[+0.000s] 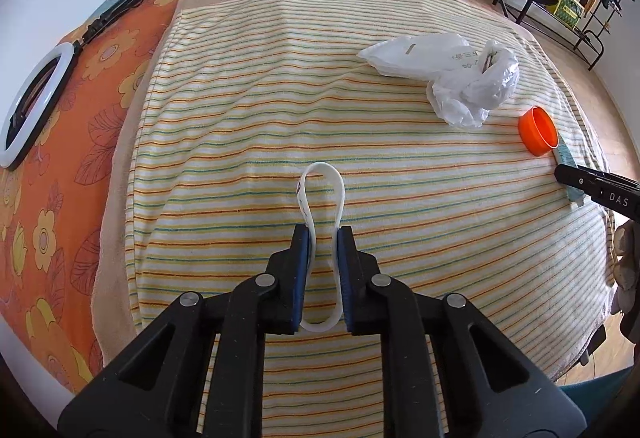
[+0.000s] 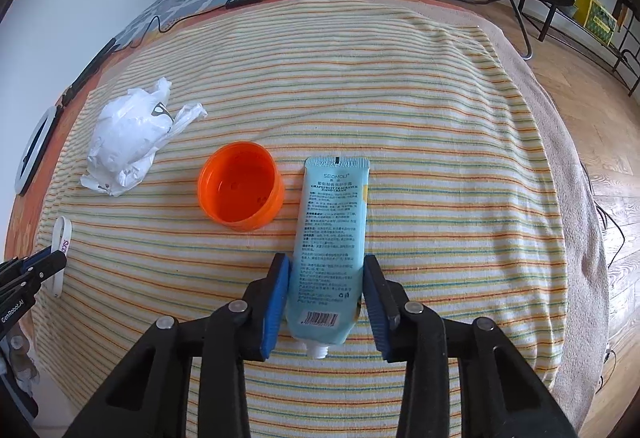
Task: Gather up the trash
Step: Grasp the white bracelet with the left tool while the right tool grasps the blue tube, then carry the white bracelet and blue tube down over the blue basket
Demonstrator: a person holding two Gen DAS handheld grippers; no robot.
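Left hand-held gripper (image 1: 323, 238) pinching white band (image 1: 322, 206) | right hand-held gripper (image 2: 328, 270) clamping blue tube (image 2: 330, 238) beside orange cap (image 2: 240, 192)

The hand cream tube (image 2: 330, 238) reads "SEOMOU GRAPEFRUIT FRAGRANCE HAND CREAM".

Nubby striped terry towel (image 2: 400, 86), glossy orange plastic cap (image 2: 240, 192), crinkled white plastic bag (image 2: 124, 142), smooth blue tube (image 2: 330, 234)
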